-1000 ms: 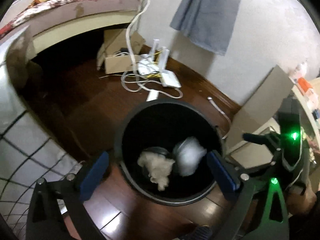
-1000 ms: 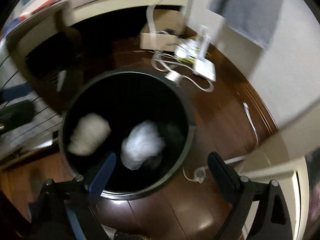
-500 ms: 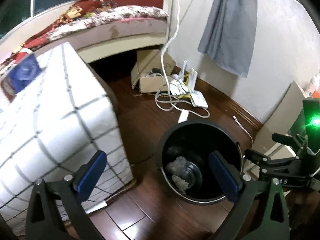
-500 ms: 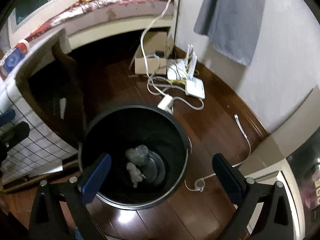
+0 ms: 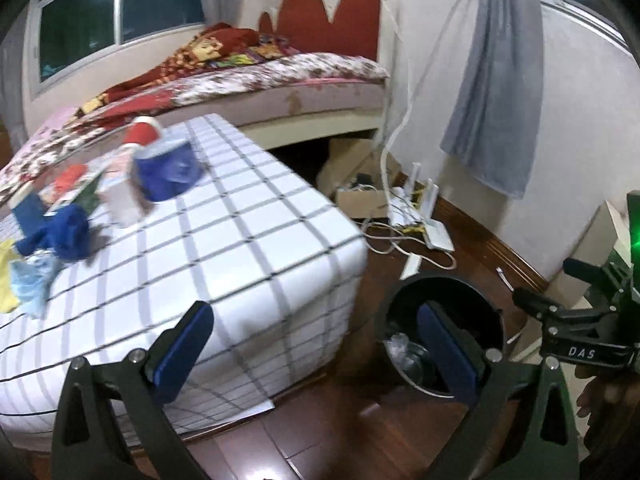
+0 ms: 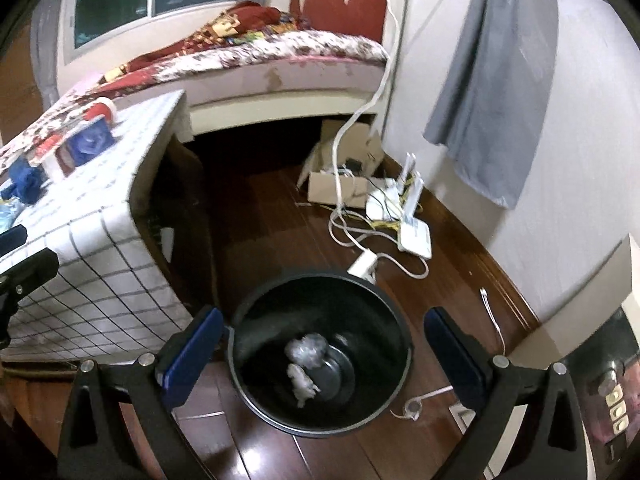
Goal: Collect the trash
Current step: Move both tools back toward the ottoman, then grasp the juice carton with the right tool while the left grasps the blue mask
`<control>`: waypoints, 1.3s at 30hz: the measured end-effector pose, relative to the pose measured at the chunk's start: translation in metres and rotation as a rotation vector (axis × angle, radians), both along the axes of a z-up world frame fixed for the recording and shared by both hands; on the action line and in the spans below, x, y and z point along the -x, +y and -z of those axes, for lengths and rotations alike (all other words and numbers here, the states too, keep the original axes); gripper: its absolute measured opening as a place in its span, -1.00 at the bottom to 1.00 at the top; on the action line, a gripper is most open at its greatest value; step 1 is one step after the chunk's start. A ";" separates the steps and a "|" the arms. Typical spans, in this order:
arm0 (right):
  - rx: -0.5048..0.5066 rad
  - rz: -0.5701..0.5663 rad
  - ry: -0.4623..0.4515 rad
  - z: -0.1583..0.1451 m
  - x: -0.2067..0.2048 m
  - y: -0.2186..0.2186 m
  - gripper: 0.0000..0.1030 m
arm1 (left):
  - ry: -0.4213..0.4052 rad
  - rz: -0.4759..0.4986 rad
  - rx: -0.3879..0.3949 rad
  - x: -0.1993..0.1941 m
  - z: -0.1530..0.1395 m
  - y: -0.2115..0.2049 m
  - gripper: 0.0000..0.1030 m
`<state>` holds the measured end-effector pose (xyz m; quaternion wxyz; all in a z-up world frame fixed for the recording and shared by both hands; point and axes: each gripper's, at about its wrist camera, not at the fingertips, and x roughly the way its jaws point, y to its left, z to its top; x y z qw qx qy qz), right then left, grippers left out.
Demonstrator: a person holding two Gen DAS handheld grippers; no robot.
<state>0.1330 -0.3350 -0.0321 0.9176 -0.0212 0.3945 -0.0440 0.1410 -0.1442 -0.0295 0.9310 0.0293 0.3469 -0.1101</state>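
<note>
A black trash bin [image 6: 384,312] stands on the wood floor beside a table with a checked cloth [image 5: 240,248]. Two crumpled white wads [image 6: 306,360] lie at its bottom; one also shows in the left wrist view [image 5: 400,350]. My right gripper [image 6: 320,356] is open and empty, high above the bin. My left gripper [image 5: 316,348] is open and empty, above the table's corner, left of the bin [image 5: 480,300]. On the table lie a blue cloth [image 5: 60,232], a light blue crumpled piece [image 5: 30,284] and a yellow piece [image 5: 6,284].
A blue cup [image 5: 168,172], a red-capped container [image 5: 132,168] and flat packets [image 5: 68,188] sit on the table. A router, cables and a cardboard box [image 6: 392,208] lie by the wall. A bed [image 6: 260,60] stands behind. The right gripper's body [image 5: 580,336] is right of the bin.
Both grippers have risen away from the bin. The left view has swung left and now takes in the table top. The two wads have come to rest at the bin's bottom.
</note>
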 end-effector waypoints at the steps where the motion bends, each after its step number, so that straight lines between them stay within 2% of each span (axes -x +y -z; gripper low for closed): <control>1: 0.000 -0.013 -0.009 -0.003 -0.002 0.006 0.98 | -0.007 -0.017 -0.001 0.000 -0.003 0.008 0.99; 13: -0.036 -0.178 -0.096 -0.029 -0.027 0.092 0.98 | -0.045 -0.211 -0.004 0.001 -0.020 0.107 0.99; 18: -0.081 -0.256 -0.168 -0.038 -0.036 0.134 0.98 | -0.075 -0.316 0.013 0.007 -0.023 0.161 0.99; 21: -0.075 -0.291 -0.143 -0.038 -0.046 0.160 0.98 | -0.073 -0.354 0.026 0.006 -0.019 0.191 0.97; 24: -0.108 -0.320 -0.101 -0.039 -0.056 0.180 0.98 | -0.059 -0.385 0.037 -0.001 -0.013 0.217 0.82; 29: -0.124 -0.356 -0.098 -0.036 -0.068 0.208 0.98 | -0.014 -0.398 0.083 -0.019 0.001 0.243 0.55; 36: -0.151 -0.396 -0.076 -0.032 -0.098 0.240 0.98 | 0.027 -0.366 0.085 -0.042 0.016 0.248 0.44; 38: -0.170 -0.418 -0.067 -0.032 -0.111 0.254 0.93 | 0.044 -0.361 0.094 -0.049 0.020 0.251 0.33; 39: -0.179 -0.424 -0.063 -0.032 -0.115 0.258 0.84 | 0.050 -0.358 0.103 -0.052 0.022 0.252 0.30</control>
